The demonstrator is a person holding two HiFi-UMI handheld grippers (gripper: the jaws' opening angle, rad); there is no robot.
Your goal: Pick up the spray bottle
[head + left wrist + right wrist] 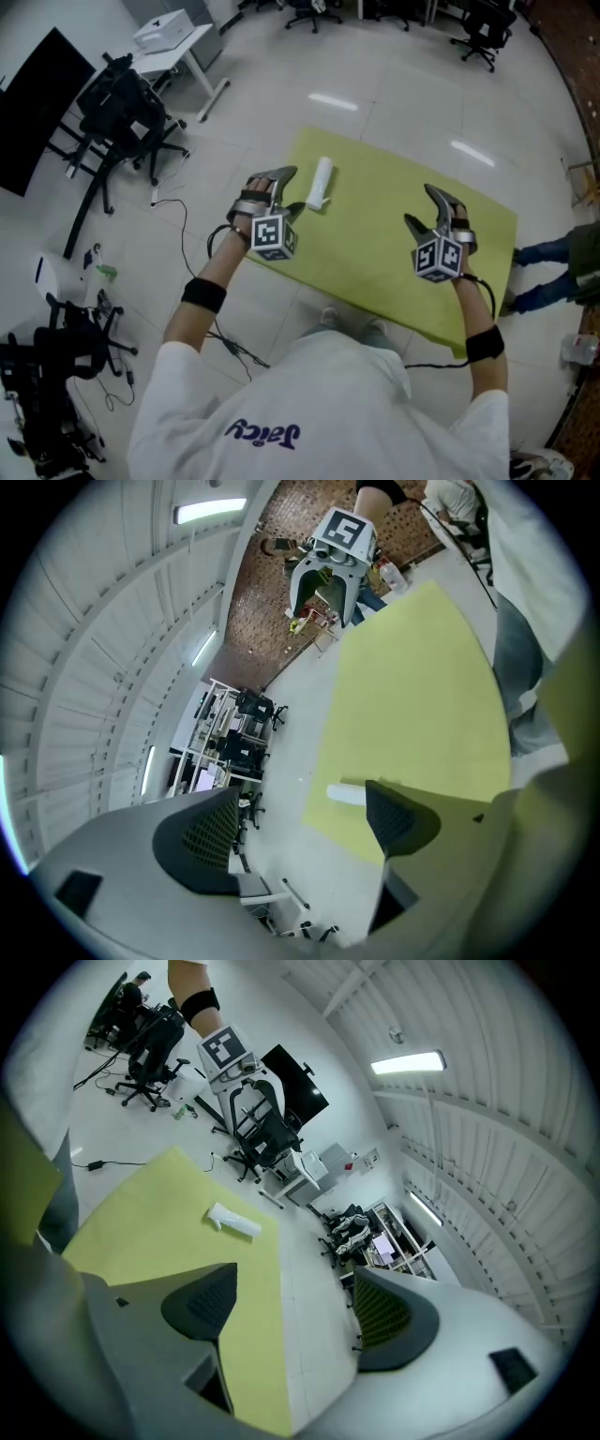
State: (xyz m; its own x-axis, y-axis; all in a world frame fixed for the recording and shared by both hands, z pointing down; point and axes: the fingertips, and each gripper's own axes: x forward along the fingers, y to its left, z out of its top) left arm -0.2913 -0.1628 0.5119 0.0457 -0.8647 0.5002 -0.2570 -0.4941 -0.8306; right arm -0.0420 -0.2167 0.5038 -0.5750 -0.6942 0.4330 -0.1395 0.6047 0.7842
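A white spray bottle [322, 183] lies on its side near the far left edge of the yellow-green table [394, 225]. My left gripper [271, 178] hovers just left of it, open and empty. The right gripper [421, 207] is open above the table's right part, well away from the bottle. In the left gripper view, one end of the bottle [345, 794] peeks out beside the right fingertip [398, 817], and the gripper [300, 825] holds nothing. From the right gripper view, the bottle [232, 1222] lies across the table [159, 1213], far from the open gripper [292, 1309].
Black office chairs [127, 117] and a white desk [178, 52] stand to the left, with cables [169, 202] on the floor. Dark equipment [47, 375] sits at the lower left. A person's legs [548, 253] are at the table's right end.
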